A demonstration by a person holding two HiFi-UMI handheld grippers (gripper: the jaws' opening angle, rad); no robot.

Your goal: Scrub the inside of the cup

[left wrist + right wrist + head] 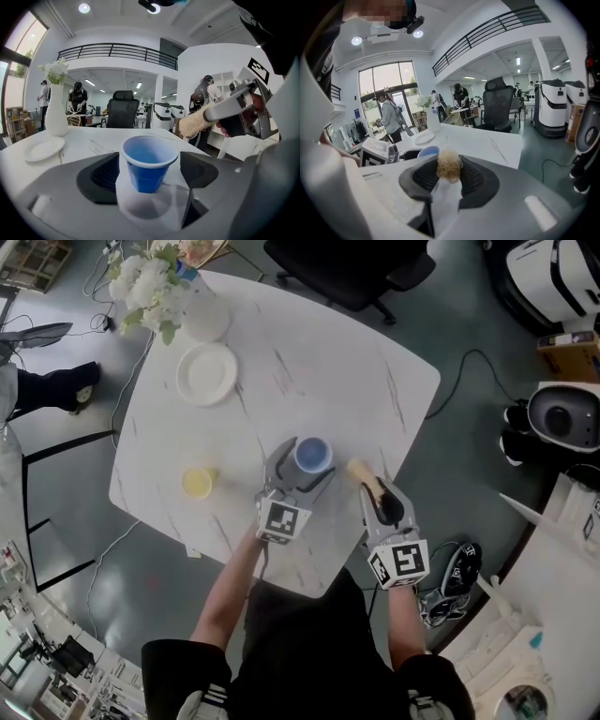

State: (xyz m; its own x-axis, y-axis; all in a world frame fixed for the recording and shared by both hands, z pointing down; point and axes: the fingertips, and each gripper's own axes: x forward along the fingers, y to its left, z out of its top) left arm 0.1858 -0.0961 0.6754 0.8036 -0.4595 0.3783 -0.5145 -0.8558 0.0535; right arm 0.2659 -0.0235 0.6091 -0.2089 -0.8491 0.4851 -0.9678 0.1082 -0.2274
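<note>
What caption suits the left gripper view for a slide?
Left gripper, jaws open around an upright blue cup; right gripper holds a brush beside it.

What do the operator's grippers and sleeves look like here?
Both match: the left claw and right claw have grey shells with black ribbed pads. Each carries a white cube with black square markers. The person wears a black short-sleeved top.
</note>
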